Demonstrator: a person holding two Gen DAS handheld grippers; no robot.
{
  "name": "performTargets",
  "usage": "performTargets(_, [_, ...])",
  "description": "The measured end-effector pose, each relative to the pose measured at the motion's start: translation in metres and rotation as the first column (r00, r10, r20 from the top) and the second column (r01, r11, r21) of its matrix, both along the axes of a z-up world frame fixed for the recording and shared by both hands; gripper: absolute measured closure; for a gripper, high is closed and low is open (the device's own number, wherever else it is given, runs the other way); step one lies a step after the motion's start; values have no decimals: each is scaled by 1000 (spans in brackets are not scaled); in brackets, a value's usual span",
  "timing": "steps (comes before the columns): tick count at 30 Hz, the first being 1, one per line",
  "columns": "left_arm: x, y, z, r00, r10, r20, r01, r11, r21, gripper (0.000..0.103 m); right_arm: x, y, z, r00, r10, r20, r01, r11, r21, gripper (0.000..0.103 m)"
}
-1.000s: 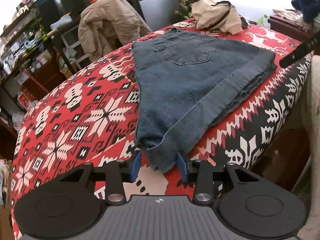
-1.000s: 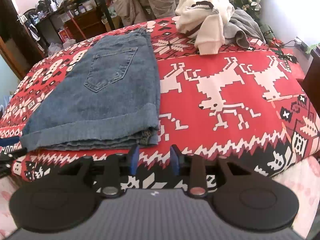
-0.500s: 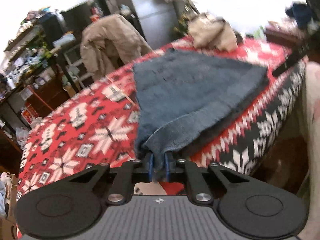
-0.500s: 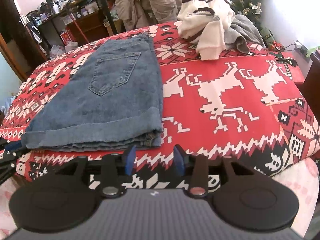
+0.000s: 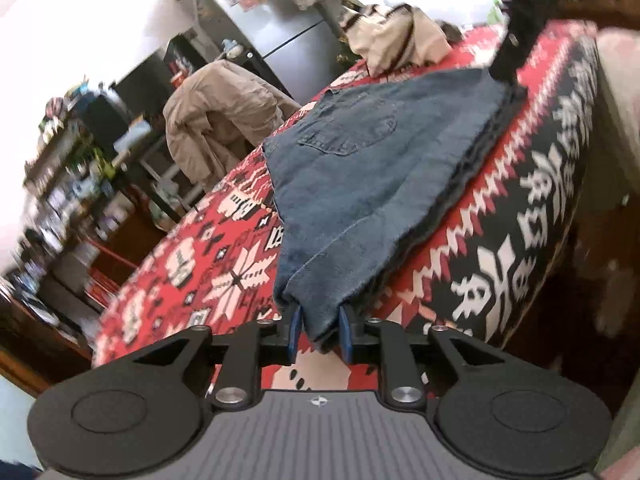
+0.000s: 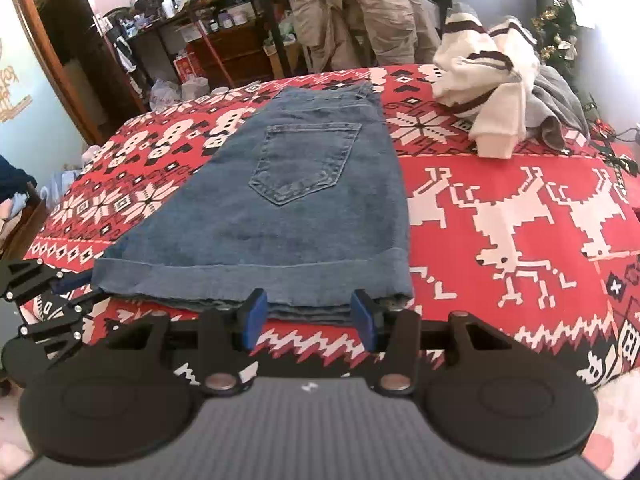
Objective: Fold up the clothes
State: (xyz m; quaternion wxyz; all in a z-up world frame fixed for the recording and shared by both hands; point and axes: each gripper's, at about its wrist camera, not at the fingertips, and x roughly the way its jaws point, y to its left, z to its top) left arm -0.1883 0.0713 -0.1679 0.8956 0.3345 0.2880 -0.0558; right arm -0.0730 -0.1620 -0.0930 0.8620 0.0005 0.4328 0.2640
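Folded denim shorts (image 6: 280, 208) lying flat on a red patterned blanket (image 6: 500, 208) over a bed, back pocket up, cuffed hem along the near edge. Left hand-held gripper (image 5: 318, 334) at the near-left corner of the shorts, blue pads (image 5: 295, 330) either side of a bunched corner of denim, jaws narrow and opening; cloth sits between them, though whether the pads still press on it cannot be told. Same gripper visible from the right wrist view at the left corner of the hem (image 6: 52, 292). Right hand-held gripper (image 6: 308, 316) just in front of the hem of the shorts, towards their right corner, jaws about half apart and opening, pads (image 6: 256, 312) clear of the cloth with nothing held; hem edge and blanket border seen between them. Beyond the shorts to the right, a heap of cream striped sweater (image 6: 484, 76) and a grey garment (image 6: 560, 108). Behind the shorts, past the bed's far edge, a beige jacket (image 6: 360, 12) draped over a chair.
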Motion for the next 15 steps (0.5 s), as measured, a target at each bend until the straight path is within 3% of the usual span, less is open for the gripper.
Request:
performTargets(3, [-1, -6, -8, 1000, -19, 17, 18, 998, 62, 67, 0, 2, -2, 1000, 0, -9, 0, 1000, -2, 51])
performTargets(7, [0, -7, -10, 999, -7, 39, 4, 997, 75, 65, 1, 3, -3, 1000, 0, -15, 0, 1000, -4, 51])
performTargets(11, [-3, 6, 10, 993, 51, 111, -47, 998, -33, 66, 0, 1, -4, 1000, -4, -19, 4, 1000, 0, 50])
performTargets(15, [0, 17, 24, 974, 150, 169, -131, 984, -118, 76, 1, 0, -7, 999, -14, -33, 14, 1000, 8, 49])
